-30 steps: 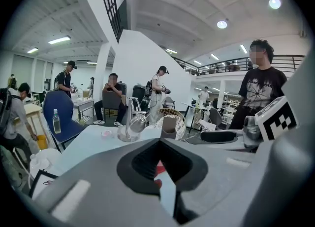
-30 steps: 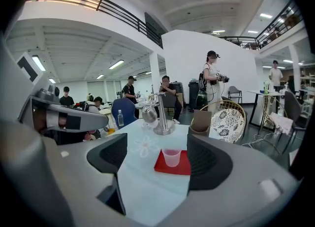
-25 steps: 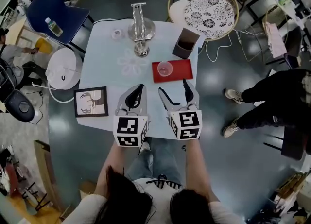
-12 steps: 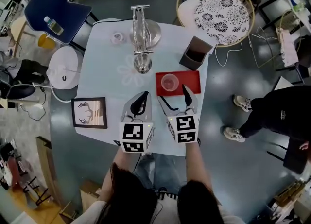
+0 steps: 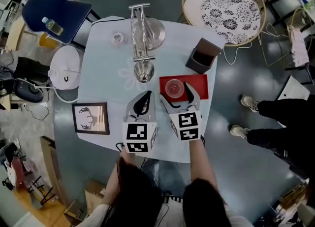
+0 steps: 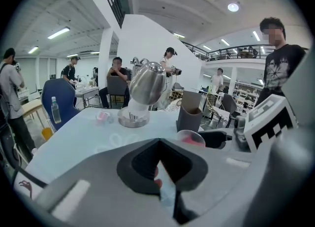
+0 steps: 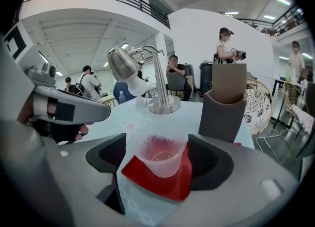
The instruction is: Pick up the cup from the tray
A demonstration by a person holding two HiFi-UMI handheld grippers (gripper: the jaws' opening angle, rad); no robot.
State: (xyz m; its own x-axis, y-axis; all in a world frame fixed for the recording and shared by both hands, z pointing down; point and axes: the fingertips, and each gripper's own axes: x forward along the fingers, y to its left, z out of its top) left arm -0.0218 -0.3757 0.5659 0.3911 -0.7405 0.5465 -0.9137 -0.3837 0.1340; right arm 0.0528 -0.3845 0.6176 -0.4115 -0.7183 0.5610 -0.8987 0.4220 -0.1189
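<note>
The translucent plastic cup (image 7: 161, 156) stood upright on the flat red rectangular tray (image 5: 199, 86) near the right edge of the pale blue table (image 5: 106, 73); the right gripper (image 5: 174, 93) had its jaws spread wide, one on each side of the cup. The left gripper (image 5: 145, 96), just beside it, had its jaws pressed together with nothing between them.

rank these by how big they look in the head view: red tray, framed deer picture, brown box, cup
1. red tray and framed deer picture: look about alike, so not ranked against each other
2. brown box
3. cup, smallest
</note>
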